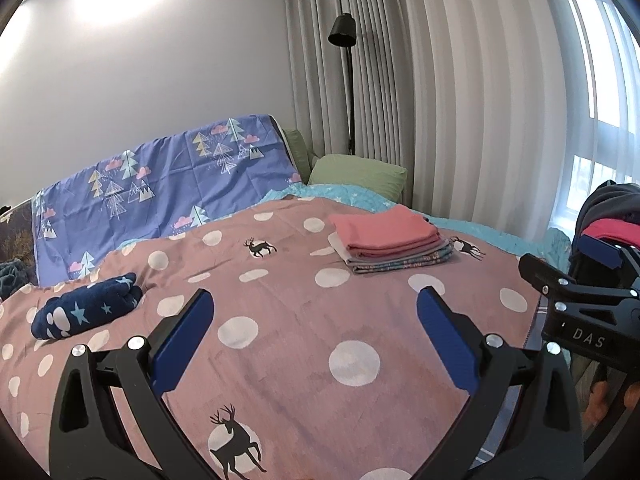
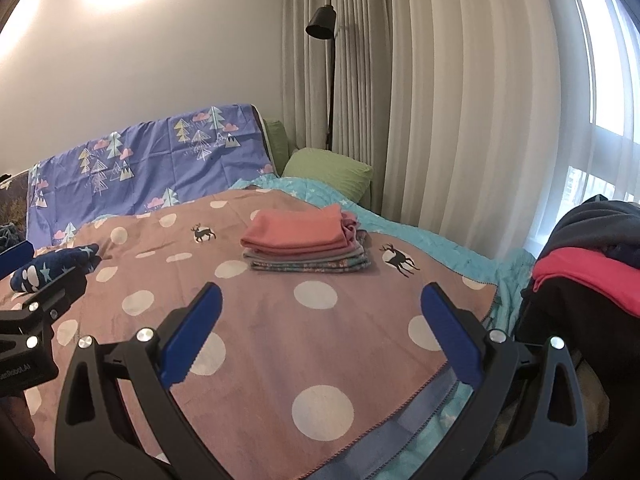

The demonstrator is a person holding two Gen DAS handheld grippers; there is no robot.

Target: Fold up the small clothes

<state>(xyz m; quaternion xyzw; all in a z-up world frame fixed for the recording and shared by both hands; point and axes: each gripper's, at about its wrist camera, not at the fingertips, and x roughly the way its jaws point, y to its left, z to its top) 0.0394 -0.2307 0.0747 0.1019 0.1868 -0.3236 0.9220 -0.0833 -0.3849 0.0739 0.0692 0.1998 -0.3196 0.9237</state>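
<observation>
Lying beyond both gaping tools: folded clothes stack.

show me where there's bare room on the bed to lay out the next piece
Free: the dotted brown blanket between the open tongs and the folded stack, and between the stack and the navy star roll. Crowded: the clothes pile at right.

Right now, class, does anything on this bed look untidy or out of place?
Mostly tidy: the folded stack sits squarely on the dotted blanket. The navy star garment lies bunched, not folded, and a loose clothes pile waits to the right. Both grippers are open and hold nothing.
</observation>
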